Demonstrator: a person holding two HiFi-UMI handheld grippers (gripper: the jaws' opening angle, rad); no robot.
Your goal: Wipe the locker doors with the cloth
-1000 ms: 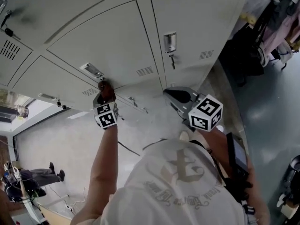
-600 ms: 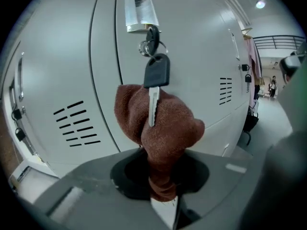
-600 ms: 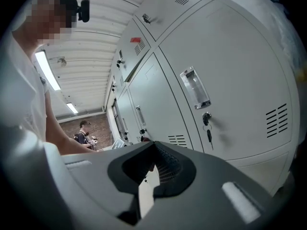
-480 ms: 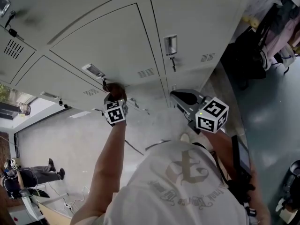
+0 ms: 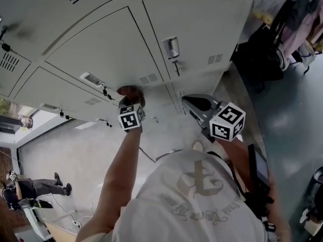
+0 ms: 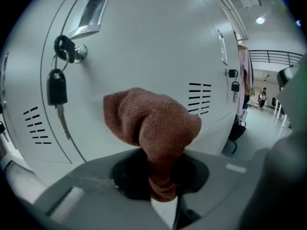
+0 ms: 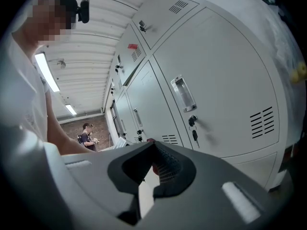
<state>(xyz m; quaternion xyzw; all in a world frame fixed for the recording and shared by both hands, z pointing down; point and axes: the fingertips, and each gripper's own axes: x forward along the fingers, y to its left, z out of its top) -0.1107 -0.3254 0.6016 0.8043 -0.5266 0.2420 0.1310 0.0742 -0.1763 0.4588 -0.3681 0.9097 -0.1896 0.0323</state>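
Left gripper (image 6: 162, 195) clenched the brown cloth (image 6: 148, 121), seemingly pressed to the locker door (image 6: 144, 42) beside its vents. Right gripper (image 7: 144, 186) hung closed, empty. Good wiping needed steady pressure and overlapping strokes clear of the keys (image 6: 56, 87).

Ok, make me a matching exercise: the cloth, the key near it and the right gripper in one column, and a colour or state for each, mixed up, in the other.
Things:
1. cloth
2. key
3. right gripper

States:
A. holds nothing, off the lockers
B. reddish-brown, clamped in the left gripper
C. black-headed, hanging from a lock

Pairs: 1-B, 2-C, 3-A.
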